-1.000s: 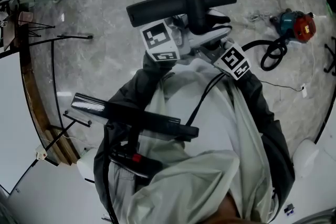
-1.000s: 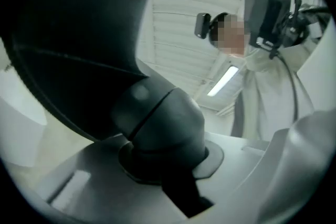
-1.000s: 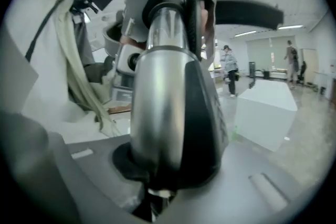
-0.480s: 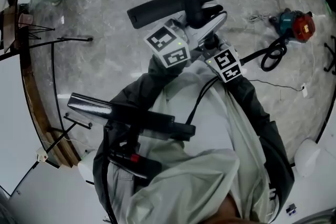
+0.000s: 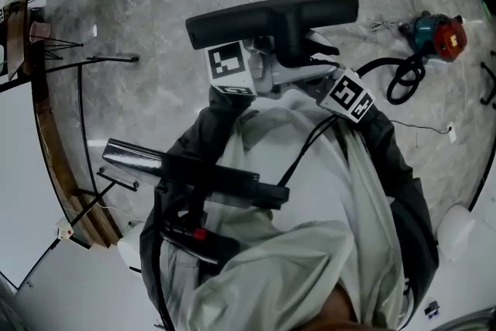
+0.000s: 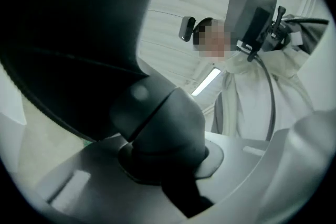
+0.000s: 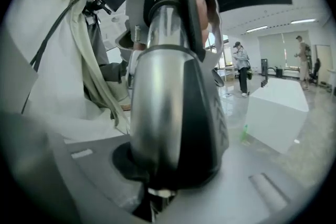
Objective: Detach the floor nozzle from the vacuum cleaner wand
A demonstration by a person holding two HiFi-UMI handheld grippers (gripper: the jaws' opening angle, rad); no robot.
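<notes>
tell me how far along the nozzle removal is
Done: the nozzle is held up in front of the person, with a claw on each part. In hand: the left claw is shut on the nozzle's black neck, and the right claw is shut on the silver wand. Left: the split itself. The two parts look joined, with no gap showing.

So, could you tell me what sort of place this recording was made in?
Probably a large open-plan office or lab hall: a polished stone floor, long ceiling strip lights, and white tables with people standing around in the background.
</notes>
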